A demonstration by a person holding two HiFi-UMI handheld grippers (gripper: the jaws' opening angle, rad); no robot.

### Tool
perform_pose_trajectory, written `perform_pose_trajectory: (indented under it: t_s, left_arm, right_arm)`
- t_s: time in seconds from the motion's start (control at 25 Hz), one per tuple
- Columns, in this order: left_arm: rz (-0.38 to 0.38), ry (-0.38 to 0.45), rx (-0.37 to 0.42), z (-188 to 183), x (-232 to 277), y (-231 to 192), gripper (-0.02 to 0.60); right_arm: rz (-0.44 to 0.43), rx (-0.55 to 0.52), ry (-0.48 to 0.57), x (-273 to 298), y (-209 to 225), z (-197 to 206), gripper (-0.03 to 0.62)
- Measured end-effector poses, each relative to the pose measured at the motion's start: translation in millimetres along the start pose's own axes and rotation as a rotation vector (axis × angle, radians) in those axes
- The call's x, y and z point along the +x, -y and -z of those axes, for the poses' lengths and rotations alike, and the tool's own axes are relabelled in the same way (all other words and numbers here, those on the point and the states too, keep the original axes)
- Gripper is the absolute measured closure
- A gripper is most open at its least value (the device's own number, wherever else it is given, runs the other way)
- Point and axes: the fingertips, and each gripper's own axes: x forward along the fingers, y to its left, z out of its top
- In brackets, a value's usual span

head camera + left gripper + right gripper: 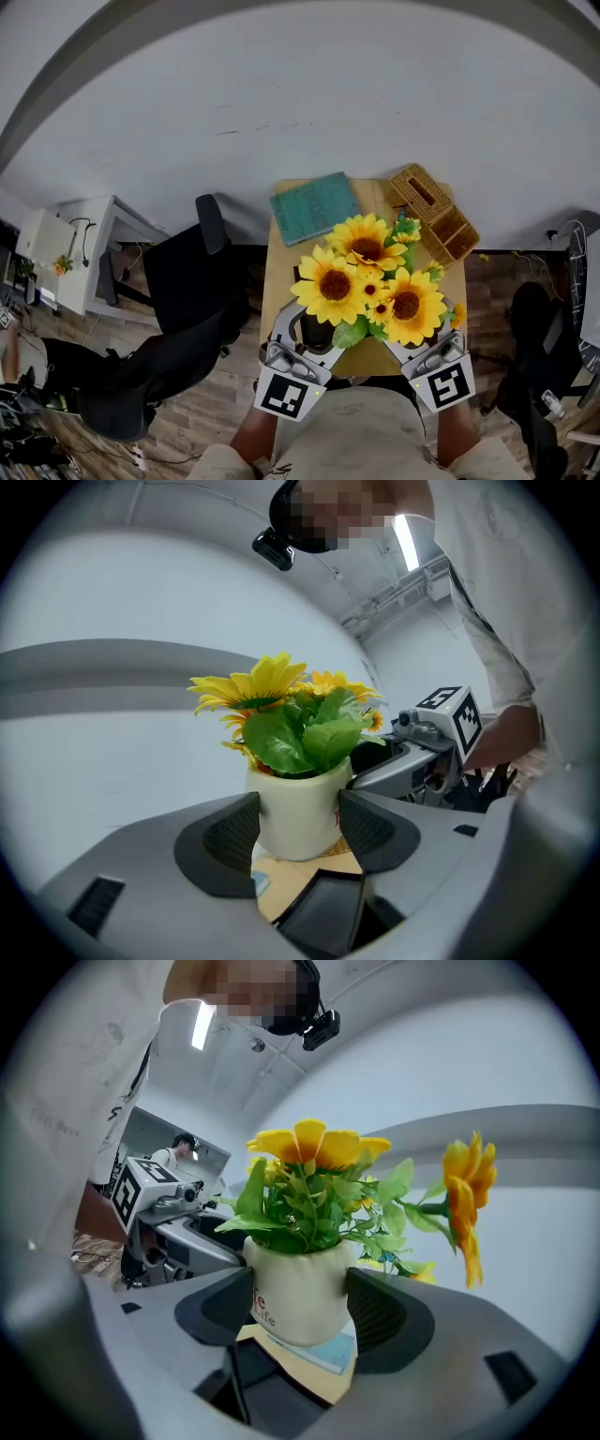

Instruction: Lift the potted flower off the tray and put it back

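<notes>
A cream pot (298,808) of yellow sunflowers (370,281) hangs over the wooden table (281,272), gripped from both sides. My left gripper (309,323) is shut on the pot's left side, its ribbed pads (230,832) pressed against the wall. My right gripper (398,342) is shut on the other side of the pot (300,1293), which shows red print there. In both gripper views the pot's base hangs free above the wood. The flowers hide the tray in the head view. A dark flat piece (323,907) lies low between the jaws; I cannot tell what it is.
A teal book (314,208) and a woven box (433,211) lie at the table's far end. Black office chairs (178,319) stand to the left, with a white desk (84,244) beyond. A second person (180,1147) is far off in the right gripper view.
</notes>
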Motion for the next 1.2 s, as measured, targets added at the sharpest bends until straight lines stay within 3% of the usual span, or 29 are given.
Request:
perform_pose_trajectory:
  t_s: [0.12,0.32,0.52,0.8,1.2]
  left_arm:
    - [0.005,-0.038,-0.035,21,6,7,0.307]
    - [0.018,-0.119,-0.117,59,12,18,0.307]
    - [0.038,-0.238,-0.070,106,23,30,0.308]
    - [0.085,-0.344,-0.128,164,29,54,0.309]
    - [0.125,-0.490,-0.132,225,40,75,0.311]
  right_arm:
    - [-0.011,0.010,-0.049,-1,-3,23,0.264]
    - [-0.015,0.115,-0.244,-8,-11,79,0.266]
    - [-0.008,0.141,-0.304,-4,-17,122,0.267]
    - [-0.019,0.159,-0.369,-9,-30,173,0.272]
    - [-0.042,0.189,-0.487,-12,-40,237,0.278]
